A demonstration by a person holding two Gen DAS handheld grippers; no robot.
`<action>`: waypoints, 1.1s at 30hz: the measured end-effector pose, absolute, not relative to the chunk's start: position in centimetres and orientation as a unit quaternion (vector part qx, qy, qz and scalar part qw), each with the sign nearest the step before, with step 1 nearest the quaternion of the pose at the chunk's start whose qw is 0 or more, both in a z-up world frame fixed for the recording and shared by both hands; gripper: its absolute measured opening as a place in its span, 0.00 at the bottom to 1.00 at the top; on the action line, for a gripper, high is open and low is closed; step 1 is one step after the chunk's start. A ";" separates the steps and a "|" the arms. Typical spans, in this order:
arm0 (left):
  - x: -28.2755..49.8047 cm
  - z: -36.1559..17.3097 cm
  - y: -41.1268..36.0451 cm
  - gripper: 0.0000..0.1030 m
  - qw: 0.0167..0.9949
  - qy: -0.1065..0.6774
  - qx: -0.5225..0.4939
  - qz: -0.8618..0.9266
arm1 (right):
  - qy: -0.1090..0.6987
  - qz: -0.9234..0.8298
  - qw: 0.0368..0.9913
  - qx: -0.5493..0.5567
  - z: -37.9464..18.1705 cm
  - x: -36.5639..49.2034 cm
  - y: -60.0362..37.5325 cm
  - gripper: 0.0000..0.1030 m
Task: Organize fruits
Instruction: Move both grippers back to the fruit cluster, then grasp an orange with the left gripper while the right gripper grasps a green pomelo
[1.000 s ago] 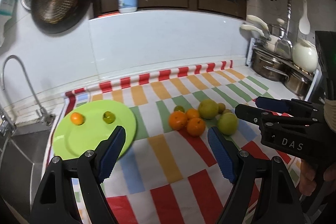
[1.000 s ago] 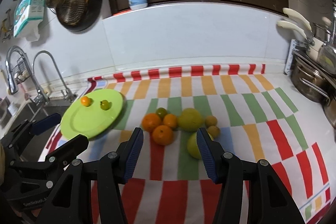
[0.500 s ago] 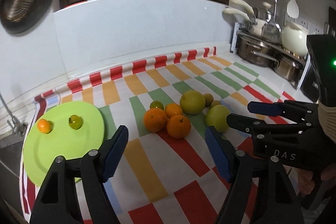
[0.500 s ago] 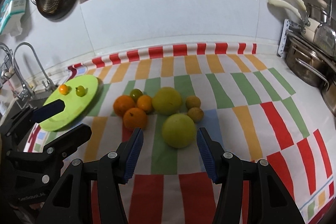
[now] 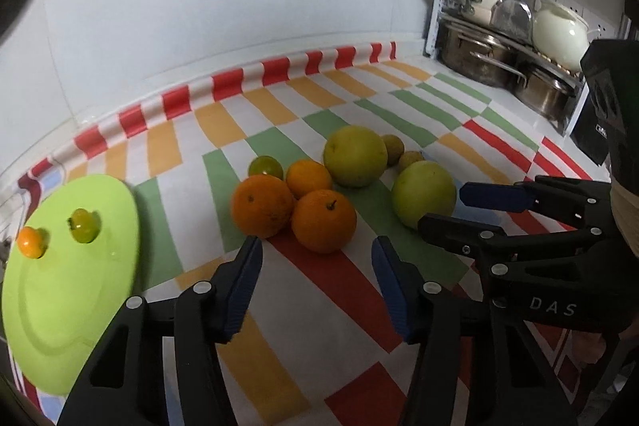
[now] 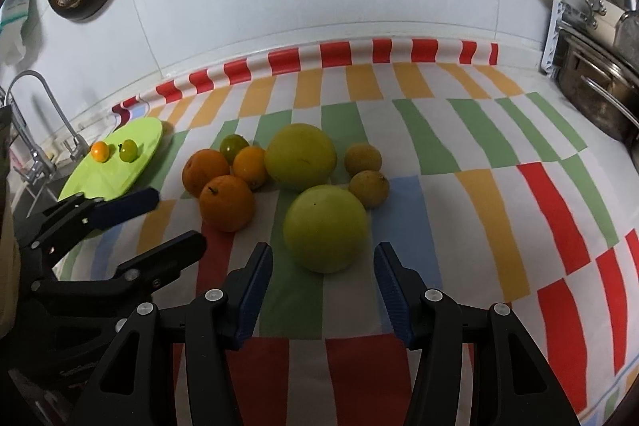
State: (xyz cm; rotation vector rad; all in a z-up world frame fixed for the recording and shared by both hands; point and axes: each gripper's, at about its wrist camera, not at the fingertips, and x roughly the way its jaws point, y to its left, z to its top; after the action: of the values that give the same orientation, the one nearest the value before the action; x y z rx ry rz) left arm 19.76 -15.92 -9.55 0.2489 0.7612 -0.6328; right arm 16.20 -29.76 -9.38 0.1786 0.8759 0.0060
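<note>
Jaws of the left gripper (image 5: 317,256) are closing, narrower than a second ago, with nothing between them yet; the near orange (image 5: 323,221) sits just ahead of the gap, not touched. Jaws of the right gripper (image 6: 322,268) stand part open at the same width as before, empty, framing the near green fruit (image 6: 326,228), which lies just beyond the blue pads (image 6: 255,286).

Changed over the last second: both grippers have come down and forward toward the pile. Fruit that was small and mid-frame now fills the space in front of each gap. Plate (image 5: 60,306) has slid to the left edge of the left view. Reading: two picks are being lined up at once, orange on the left, green fruit on the right. No fruit from the pile is lifted yet, so the sorting looks early.

Where the fruit is: pile on the striped cloth (image 5: 279,366) covering the surface. Three oranges touching each other, a small dark-green one (image 5: 265,166) behind them, a second large yellow-green fruit (image 5: 354,156) at the back, two small brownish-yellow ones (image 6: 362,159) beside it. On the plate, apart from the pile: one tiny orange fruit (image 5: 31,241) and one tiny green one (image 5: 84,225).

Materials and shape:
- Oranges: round, dimpled peel, stem scar on top. Likely firm, may roll.
- Green fruits: smooth, matte, near-spherical, wider than the oranges.
- Plate: glossy lime plastic, shallow rim.
- Cloth: flat, thin, red, orange, green blocks on white.
- Jaw pads: ribbed blue, on black frames.
</note>
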 end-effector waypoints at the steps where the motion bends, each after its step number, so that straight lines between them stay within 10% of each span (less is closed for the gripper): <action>1: 19.9 -9.7 -16.0 0.53 0.871 0.366 0.120 -0.304 | 0.424 0.004 0.902 0.086 -9.5 16.3 -29.8 0.52; 33: 21.9 -10.3 -18.2 0.40 0.858 0.366 0.155 -0.326 | 0.419 0.000 0.904 0.087 -10.7 17.8 -31.1 0.49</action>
State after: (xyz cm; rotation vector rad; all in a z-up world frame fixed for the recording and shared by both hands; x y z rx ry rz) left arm 21.93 -18.17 -10.34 0.3245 0.7681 -0.6854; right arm 17.79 -31.15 -10.74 0.1802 0.8653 -0.0009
